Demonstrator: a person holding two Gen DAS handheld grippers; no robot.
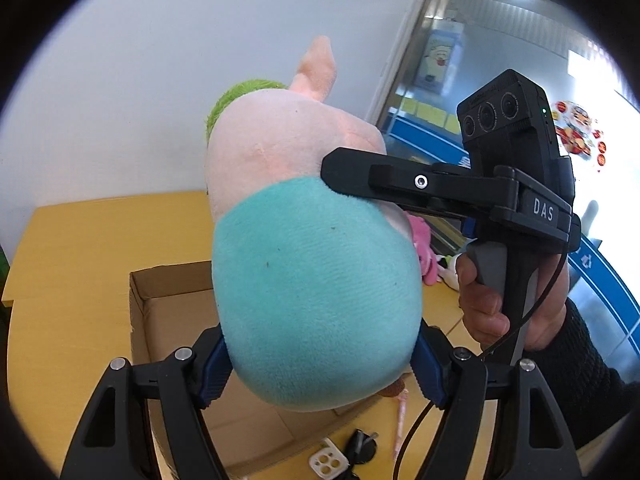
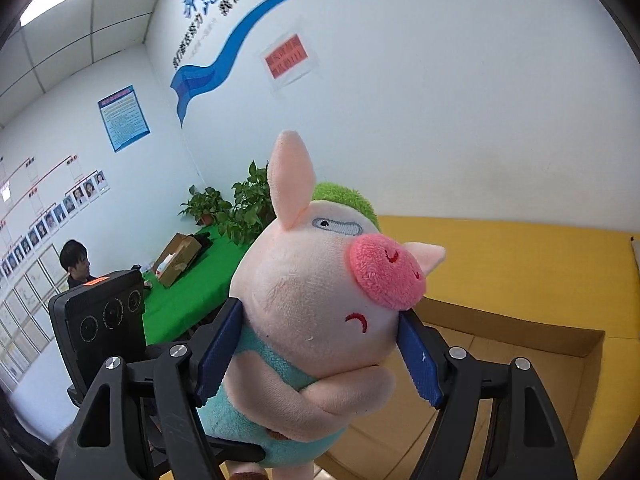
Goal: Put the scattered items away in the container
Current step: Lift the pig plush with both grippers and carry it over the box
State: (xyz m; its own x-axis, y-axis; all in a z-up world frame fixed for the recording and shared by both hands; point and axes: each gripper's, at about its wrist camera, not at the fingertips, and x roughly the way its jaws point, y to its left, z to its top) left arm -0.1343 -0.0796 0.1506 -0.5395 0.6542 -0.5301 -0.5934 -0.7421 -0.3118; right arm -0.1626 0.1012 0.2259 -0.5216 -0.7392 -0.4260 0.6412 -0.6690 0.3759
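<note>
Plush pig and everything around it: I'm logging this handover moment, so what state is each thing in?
plush pig: held in the air, clamped by both grippers
left gripper: shut on the pig's teal body
right gripper: shut around the pig's head
cardboard box: open, under the pig
pink toy: lying on the table

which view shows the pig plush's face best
The right wrist view: the pig plush faces that camera, showing its eye, pink snout and one ear, held between the right hand-held gripper fingers. The left wrist view shows only its back and teal bottom, gripped by the left hand-held gripper.
</note>
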